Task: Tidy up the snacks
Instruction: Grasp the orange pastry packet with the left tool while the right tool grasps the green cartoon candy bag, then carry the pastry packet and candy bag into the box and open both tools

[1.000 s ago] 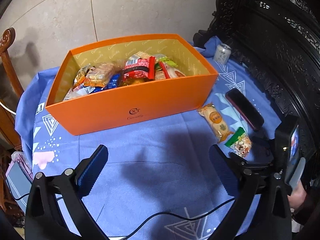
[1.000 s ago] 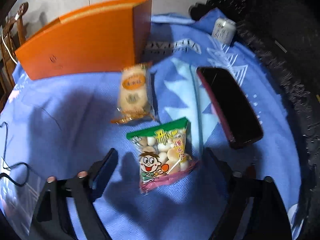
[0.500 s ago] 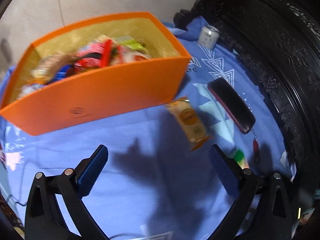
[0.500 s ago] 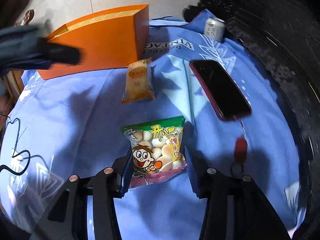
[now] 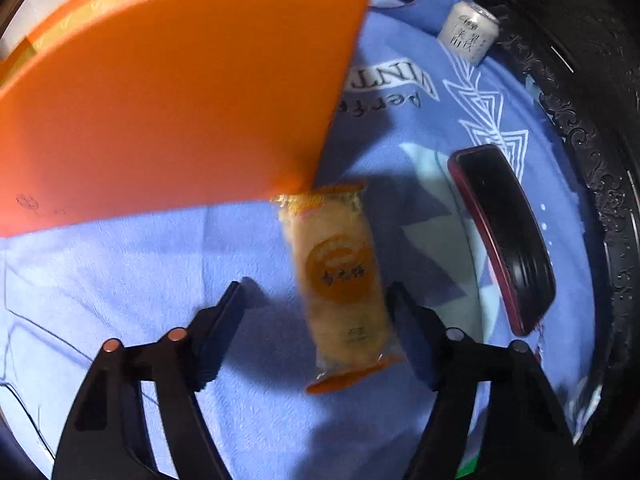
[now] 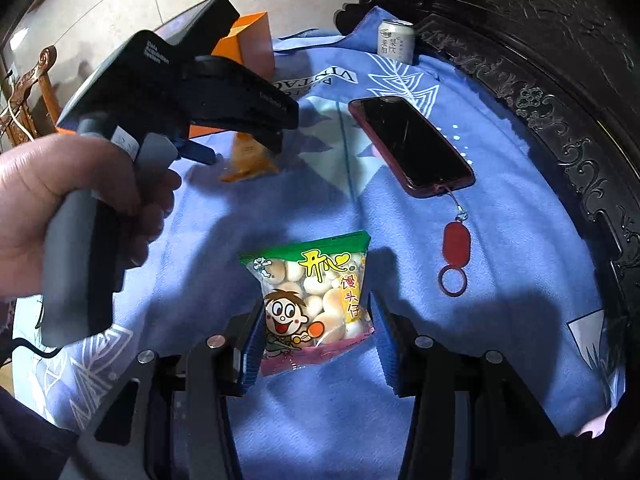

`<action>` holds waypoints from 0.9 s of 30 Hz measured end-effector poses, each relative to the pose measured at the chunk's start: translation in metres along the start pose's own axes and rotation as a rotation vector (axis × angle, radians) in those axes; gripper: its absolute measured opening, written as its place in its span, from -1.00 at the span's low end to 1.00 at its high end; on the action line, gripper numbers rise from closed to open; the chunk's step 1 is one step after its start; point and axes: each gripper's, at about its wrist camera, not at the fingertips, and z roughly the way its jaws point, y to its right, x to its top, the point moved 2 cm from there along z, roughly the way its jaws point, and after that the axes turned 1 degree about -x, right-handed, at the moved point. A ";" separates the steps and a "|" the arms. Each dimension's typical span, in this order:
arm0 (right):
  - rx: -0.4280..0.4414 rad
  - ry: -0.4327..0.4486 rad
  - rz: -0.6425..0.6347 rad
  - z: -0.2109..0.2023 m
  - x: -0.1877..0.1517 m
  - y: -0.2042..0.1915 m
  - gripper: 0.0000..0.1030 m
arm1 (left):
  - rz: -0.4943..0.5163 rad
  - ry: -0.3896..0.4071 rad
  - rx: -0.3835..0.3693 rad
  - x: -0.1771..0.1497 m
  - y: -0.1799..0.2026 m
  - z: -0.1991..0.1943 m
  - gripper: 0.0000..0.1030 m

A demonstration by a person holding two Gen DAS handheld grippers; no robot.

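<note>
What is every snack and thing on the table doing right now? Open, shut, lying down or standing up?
Orange-wrapped pastry: sealed, lying flat between the closing left gripper jaws.
Green cartoon snack bag: sealed, pinched by the right gripper.
Orange box: standing on the cloth, top open.
Drink can: upright; whether opened, cannot tell.
Phone: lying flat, screen dark.
Red keyring charm: lying flat, tied to the phone.

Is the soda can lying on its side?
No, the soda can stands upright on the blue cloth, beyond the phone.
</note>
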 end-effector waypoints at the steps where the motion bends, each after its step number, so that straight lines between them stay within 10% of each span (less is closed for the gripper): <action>1: 0.000 0.000 0.003 0.001 0.000 0.001 -0.05 | 0.011 0.005 0.009 0.000 0.003 0.001 0.30; 5: -0.001 0.005 0.005 0.004 0.004 0.005 -0.05 | 0.050 0.030 0.023 -0.004 0.005 -0.003 -0.27; 15: 0.017 0.035 -0.043 0.001 0.012 -0.008 -0.05 | 0.113 0.087 -0.066 -0.040 -0.027 -0.043 -0.32; 27: 0.154 0.187 -0.183 -0.042 0.072 -0.075 -0.05 | 0.100 0.340 -0.052 -0.041 -0.101 -0.180 -0.32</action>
